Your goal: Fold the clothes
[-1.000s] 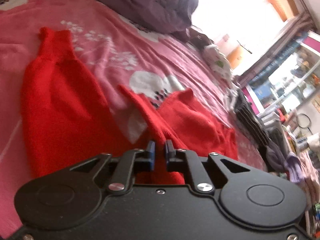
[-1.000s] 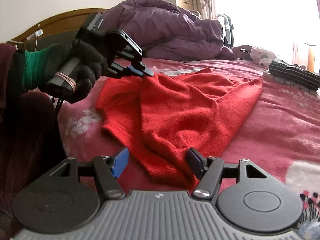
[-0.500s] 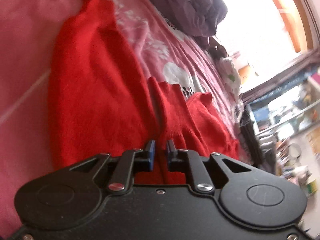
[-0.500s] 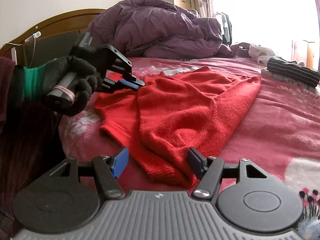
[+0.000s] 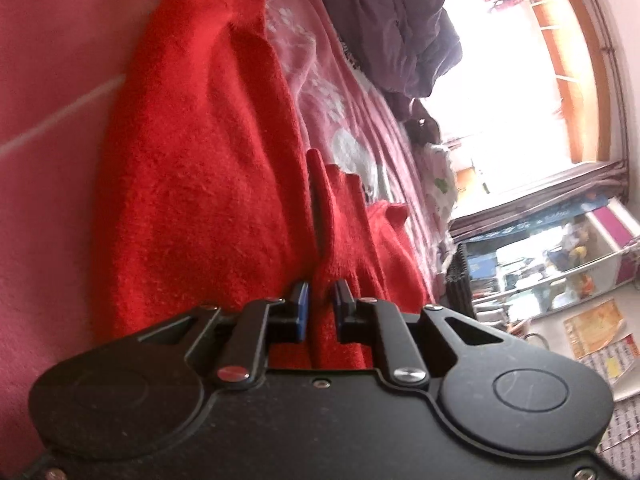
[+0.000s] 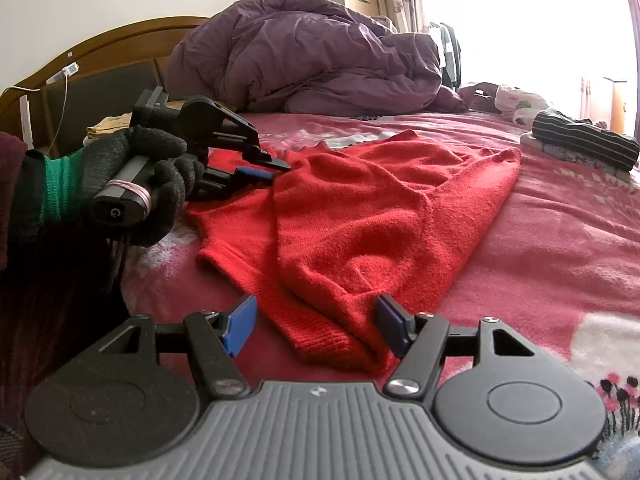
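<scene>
A red knit sweater [image 6: 360, 216] lies partly folded on the pink bed [image 6: 560, 248]; it also shows in the left wrist view [image 5: 192, 184]. My left gripper [image 5: 322, 300] is shut on a fold of the sweater's edge, low over the bed; it also shows in the right wrist view [image 6: 272, 170], held by a gloved hand at the sweater's left side. My right gripper [image 6: 316, 324] is open, its blue pads either side of the sweater's near hem, not gripping it.
A crumpled purple duvet [image 6: 304, 52] lies at the head of the bed by the wooden headboard [image 6: 120, 52]. A folded striped garment [image 6: 580, 140] and a white bag [image 6: 516, 100] sit at the far right. Shelves [image 5: 560, 256] stand beside the bed.
My left gripper has come down to the bed with the sweater edge, laying the lifted fold flatter. My right gripper has stayed open at the hem.
</scene>
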Motion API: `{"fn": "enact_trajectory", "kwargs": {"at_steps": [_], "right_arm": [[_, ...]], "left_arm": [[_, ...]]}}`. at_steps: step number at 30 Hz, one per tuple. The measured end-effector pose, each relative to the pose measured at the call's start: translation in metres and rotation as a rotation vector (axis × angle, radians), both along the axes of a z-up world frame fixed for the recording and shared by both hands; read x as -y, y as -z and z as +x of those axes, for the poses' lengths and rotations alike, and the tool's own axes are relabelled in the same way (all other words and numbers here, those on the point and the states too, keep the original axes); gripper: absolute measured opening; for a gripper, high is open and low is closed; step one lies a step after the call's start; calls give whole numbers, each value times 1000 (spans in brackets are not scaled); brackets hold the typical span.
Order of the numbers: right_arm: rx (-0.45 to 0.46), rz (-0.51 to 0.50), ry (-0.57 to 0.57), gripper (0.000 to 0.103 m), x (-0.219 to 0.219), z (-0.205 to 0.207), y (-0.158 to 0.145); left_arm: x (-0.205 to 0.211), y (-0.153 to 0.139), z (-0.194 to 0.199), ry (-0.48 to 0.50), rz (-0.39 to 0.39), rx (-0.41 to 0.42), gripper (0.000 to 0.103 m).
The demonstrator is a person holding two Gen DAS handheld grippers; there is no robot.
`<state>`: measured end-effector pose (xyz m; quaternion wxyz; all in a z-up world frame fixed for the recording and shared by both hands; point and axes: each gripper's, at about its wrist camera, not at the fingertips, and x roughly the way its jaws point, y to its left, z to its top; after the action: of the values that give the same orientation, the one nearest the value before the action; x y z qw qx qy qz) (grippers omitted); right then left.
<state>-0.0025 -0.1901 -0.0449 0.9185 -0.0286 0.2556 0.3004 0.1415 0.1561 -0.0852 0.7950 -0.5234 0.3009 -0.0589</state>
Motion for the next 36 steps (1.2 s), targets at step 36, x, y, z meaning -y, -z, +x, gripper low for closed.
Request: {"fn": "enact_trajectory", "kwargs": {"at_steps": [36], "right_arm": [[-175,220,120,31,37,29,2]], "left_arm": [[242,-105,108,448,704,228,0]]}}
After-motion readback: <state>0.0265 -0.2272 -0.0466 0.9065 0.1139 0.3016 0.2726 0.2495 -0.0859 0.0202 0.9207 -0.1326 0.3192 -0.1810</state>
